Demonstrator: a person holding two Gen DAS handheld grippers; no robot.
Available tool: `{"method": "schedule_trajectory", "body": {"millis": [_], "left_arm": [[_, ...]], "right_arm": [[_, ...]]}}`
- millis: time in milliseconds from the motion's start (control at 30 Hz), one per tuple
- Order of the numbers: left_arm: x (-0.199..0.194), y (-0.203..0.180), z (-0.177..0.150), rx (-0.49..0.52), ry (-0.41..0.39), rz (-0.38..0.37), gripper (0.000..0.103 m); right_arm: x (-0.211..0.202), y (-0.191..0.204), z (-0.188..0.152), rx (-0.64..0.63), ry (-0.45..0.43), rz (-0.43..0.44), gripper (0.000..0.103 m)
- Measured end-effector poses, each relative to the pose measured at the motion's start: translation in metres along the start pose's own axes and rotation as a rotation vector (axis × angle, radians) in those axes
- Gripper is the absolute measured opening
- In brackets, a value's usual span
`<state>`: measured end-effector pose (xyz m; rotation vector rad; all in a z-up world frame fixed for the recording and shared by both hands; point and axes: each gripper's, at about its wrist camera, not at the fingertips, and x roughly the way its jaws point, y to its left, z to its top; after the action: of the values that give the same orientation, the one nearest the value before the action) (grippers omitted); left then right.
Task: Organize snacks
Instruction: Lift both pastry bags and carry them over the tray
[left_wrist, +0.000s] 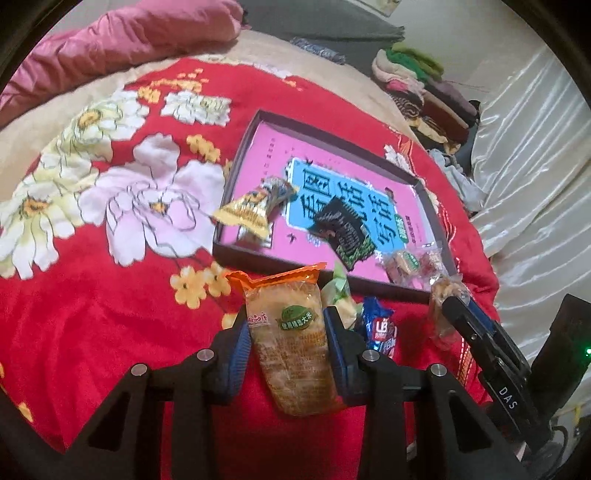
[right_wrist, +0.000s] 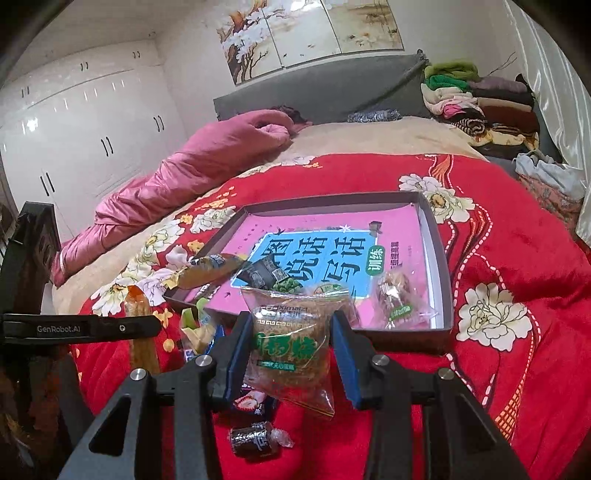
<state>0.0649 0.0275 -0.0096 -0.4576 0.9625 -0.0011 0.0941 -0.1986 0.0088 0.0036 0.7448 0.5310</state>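
red floral bedding (left_wrist: 110, 314) carries a shallow box (left_wrist: 236, 254) for collecting snacks. left gripper (left_wrist: 286, 332) pinches an orange rice-cracker pack (left_wrist: 291, 350); right gripper (right_wrist: 286, 354) pinches a clear cake packet (right_wrist: 291, 347), both apparently bound boxward.

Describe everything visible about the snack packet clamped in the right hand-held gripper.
The snack packet is a clear, crinkly plastic pouch holding a brown cake-like piece, with green characters and a small printed label across its front. It stands roughly upright, its sealed top edge up and one lower corner pointing down. The right hand-held gripper is shut on it, its blue pads pressing both sides. It hangs above the red floral blanket, in front of the shallow box.
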Motion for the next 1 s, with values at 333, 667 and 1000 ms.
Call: {"method": "schedule_trajectory", "body": {"millis": [333,667,1000], "left_arm": [[-0.024,-0.016,0.018,0.058,-0.108,0.012,0.039],[-0.025,-0.027,0.03,0.081,-0.148,0.022,0.039],[-0.023,-0.034,0.051,0.086,-0.187,0.034,0.039]], "right_arm": [[-0.006,-0.003,0.007,0.003,-0.051,-0.005,0.043],[-0.011,-0.006,0.014,-0.002,-0.094,-0.009,0.043],[-0.012,-0.013,0.024,-0.002,-0.134,-0.03,0.043]]}}
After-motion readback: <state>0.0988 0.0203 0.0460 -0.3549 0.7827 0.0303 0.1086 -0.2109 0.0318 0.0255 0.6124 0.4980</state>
